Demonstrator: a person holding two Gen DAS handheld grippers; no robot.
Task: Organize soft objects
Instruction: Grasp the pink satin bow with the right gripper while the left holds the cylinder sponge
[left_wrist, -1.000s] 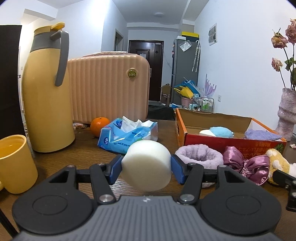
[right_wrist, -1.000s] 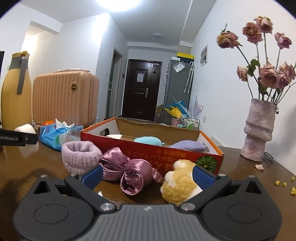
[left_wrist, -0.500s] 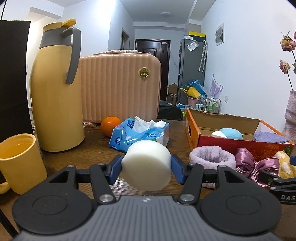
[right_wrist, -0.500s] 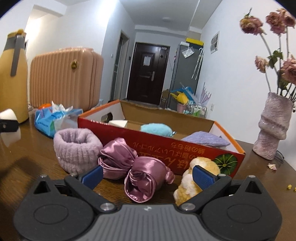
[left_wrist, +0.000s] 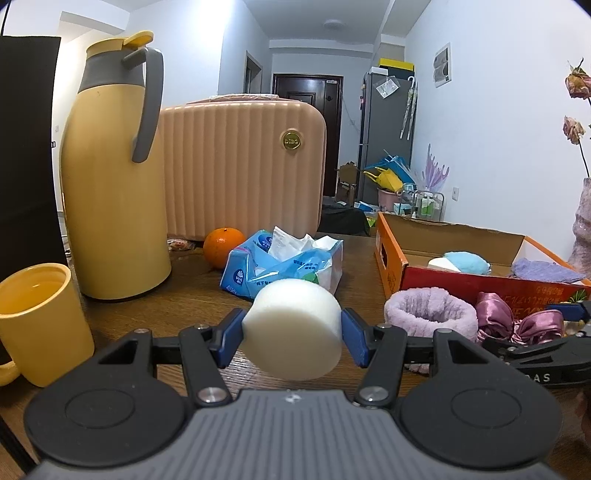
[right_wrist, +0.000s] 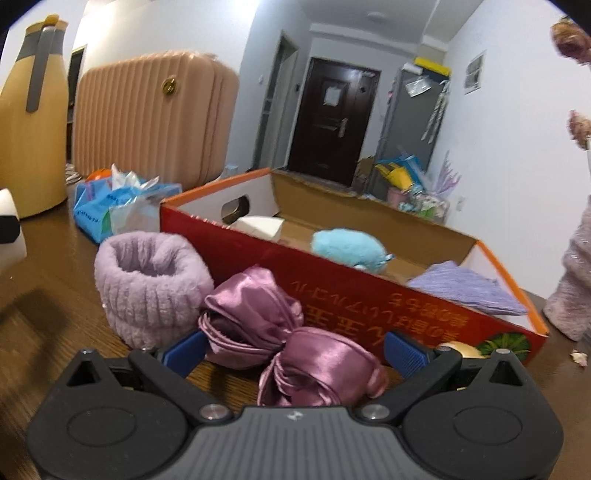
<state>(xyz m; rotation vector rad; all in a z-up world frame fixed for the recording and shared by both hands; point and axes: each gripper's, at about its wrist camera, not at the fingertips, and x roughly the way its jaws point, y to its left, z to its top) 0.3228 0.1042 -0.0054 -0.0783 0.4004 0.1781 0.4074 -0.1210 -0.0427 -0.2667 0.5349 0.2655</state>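
Observation:
My left gripper is shut on a white foam cylinder and holds it just above the wooden table. My right gripper is open, its blue pads on either side of a purple satin bow that lies in front of the red cardboard box. A lilac fuzzy band stands left of the bow. A yellow plush toy peeks out behind the right finger. Inside the box lie a white sponge, a blue plush and a lilac cloth.
Left of the box are a blue tissue pack, an orange, a tall yellow jug and a yellow mug. A pink suitcase stands behind them. A pale vase stands right of the box.
My right gripper has moved left and closer to the table, from around the yellow plush toy to around the satin bow. The left gripper has barely moved and keeps its hold on the foam cylinder.

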